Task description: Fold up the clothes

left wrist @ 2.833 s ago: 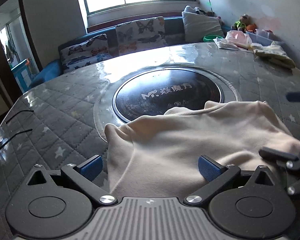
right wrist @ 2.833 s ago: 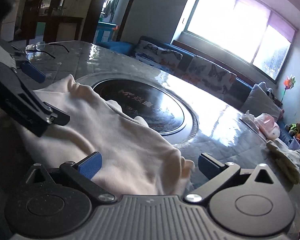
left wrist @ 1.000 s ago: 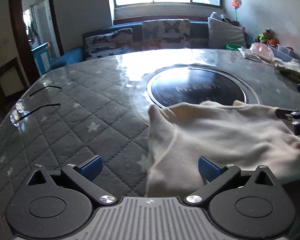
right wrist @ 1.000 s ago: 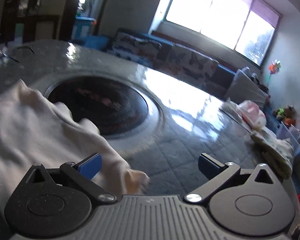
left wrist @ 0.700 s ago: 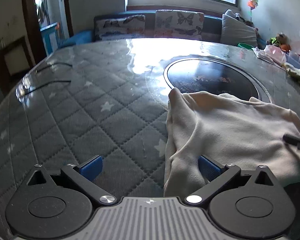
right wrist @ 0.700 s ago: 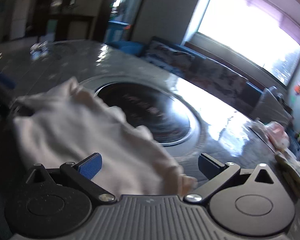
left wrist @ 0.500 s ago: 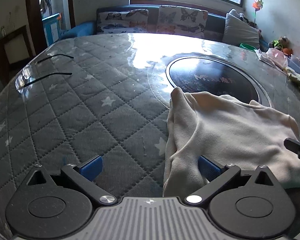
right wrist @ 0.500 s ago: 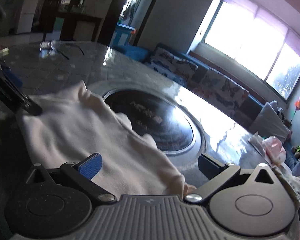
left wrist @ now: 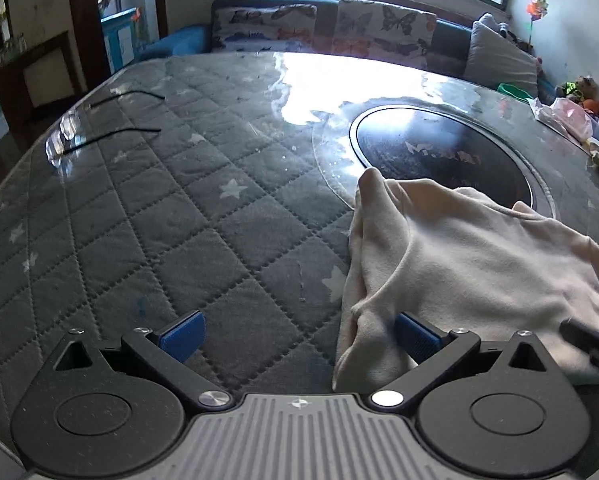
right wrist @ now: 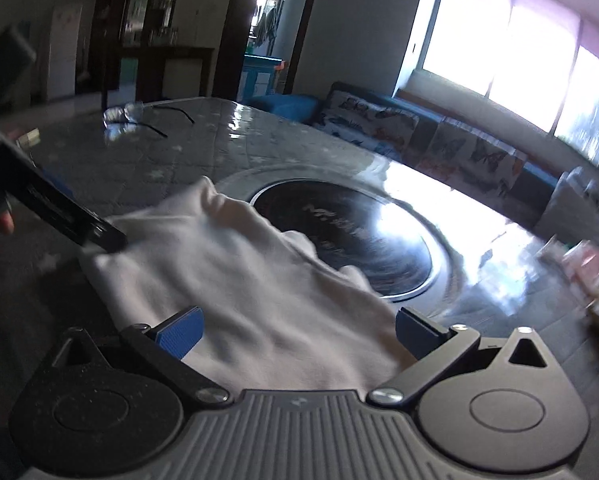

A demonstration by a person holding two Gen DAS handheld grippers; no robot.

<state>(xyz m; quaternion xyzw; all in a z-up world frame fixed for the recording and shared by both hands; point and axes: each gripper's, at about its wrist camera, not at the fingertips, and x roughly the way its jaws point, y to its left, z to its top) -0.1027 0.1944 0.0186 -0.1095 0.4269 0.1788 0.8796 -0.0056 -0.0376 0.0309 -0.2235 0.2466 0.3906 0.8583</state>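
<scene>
Both tongs [left wrist: 297, 338] [right wrist: 297, 334] agape at garment [left wrist: 479, 256] edges

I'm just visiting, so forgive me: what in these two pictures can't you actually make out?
- Cream garment: near hem hidden behind the gripper body in both views, so the type is unclear.
- Writing on the black round panel: glare, too small to read.
- Things at the table's far right: motion-blurred in the right view.
- Eyeglasses: lenses tiny, washed out in the left view.

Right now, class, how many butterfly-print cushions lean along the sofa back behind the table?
2: one butterfly cushion at the left, another beside it to the right. A plain grey pillow sits further right; others may be hidden.
</scene>
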